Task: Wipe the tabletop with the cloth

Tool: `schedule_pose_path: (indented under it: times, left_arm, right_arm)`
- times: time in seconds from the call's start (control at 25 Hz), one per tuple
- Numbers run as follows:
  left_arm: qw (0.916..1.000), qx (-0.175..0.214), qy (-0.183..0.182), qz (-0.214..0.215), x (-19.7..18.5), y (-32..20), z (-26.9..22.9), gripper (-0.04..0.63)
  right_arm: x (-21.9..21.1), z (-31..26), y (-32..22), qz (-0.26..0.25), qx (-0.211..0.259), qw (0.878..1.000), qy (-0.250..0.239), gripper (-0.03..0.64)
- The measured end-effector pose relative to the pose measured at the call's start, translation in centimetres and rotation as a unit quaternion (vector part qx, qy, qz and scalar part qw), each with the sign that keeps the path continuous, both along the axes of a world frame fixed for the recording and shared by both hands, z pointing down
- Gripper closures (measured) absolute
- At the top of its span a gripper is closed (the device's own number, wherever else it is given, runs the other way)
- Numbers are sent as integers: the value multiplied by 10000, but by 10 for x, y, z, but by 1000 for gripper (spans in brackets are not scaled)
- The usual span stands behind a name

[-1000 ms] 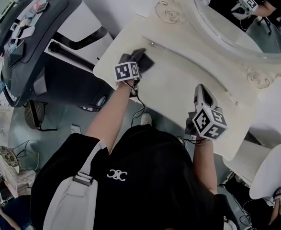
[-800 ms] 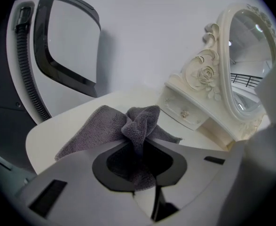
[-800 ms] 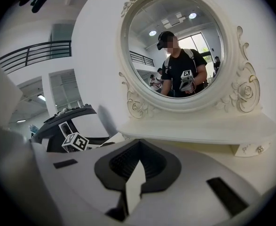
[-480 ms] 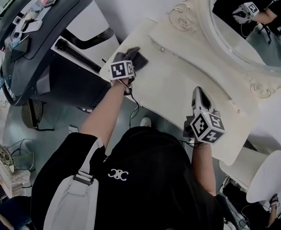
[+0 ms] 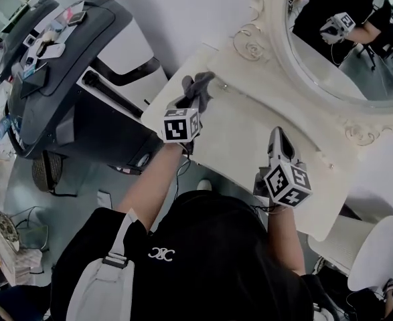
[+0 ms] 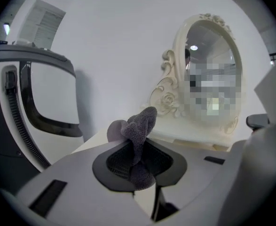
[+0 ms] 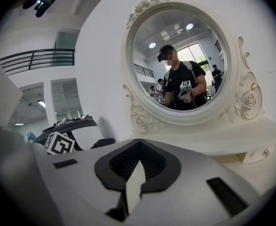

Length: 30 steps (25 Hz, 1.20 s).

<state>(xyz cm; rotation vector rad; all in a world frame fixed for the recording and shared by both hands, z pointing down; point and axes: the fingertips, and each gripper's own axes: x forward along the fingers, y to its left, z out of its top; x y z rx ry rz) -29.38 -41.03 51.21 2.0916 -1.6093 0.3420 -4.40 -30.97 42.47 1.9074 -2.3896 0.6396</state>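
Observation:
A dark grey cloth (image 5: 197, 85) (image 6: 138, 135) is bunched between the jaws of my left gripper (image 5: 193, 103) (image 6: 140, 166), which is shut on it. The cloth stands up in a twisted tuft over the far left corner of the cream tabletop (image 5: 240, 129); I cannot tell whether it touches the surface. My right gripper (image 5: 278, 141) (image 7: 134, 175) hovers over the near right part of the tabletop, jaws shut with nothing between them. It points toward the mirror.
An oval mirror (image 5: 343, 45) (image 7: 180, 60) in an ornate cream frame stands at the back of the table. A large black and white machine (image 5: 62, 79) sits close to the table's left end. A white chair (image 5: 377, 246) is at the lower right.
The left gripper has drawn back from the far left corner toward the near edge. The cloth, spread flat before, is now gathered upright in its jaws. The right gripper has hardly moved.

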Motion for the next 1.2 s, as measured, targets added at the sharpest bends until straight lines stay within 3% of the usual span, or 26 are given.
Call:
schedule_pose_path:
  times: [0.2, 0.44, 0.64, 0.8, 1.2]
  left_arm:
    - [9957, 715, 331, 478, 53, 26, -64, 529]
    - [9817, 1176, 311, 1468, 123, 52, -107, 529]
    - [9769, 961, 399, 1866, 151, 60, -95, 529]
    - [9764, 844, 341, 1958, 157, 64, -88, 529]
    - [9768, 717, 397, 1977, 149, 64, -86, 529]
  right_arm:
    - [20, -35, 4, 449, 723, 9964, 60, 612]
    - [31, -45, 14, 616, 891, 9934, 387, 612]
    - [34, -44, 21, 747, 919, 9915, 547, 612]
    - [37, -40, 24, 761, 863, 9911, 664, 612]
    - [31, -35, 19, 707, 697, 9944, 363, 612]
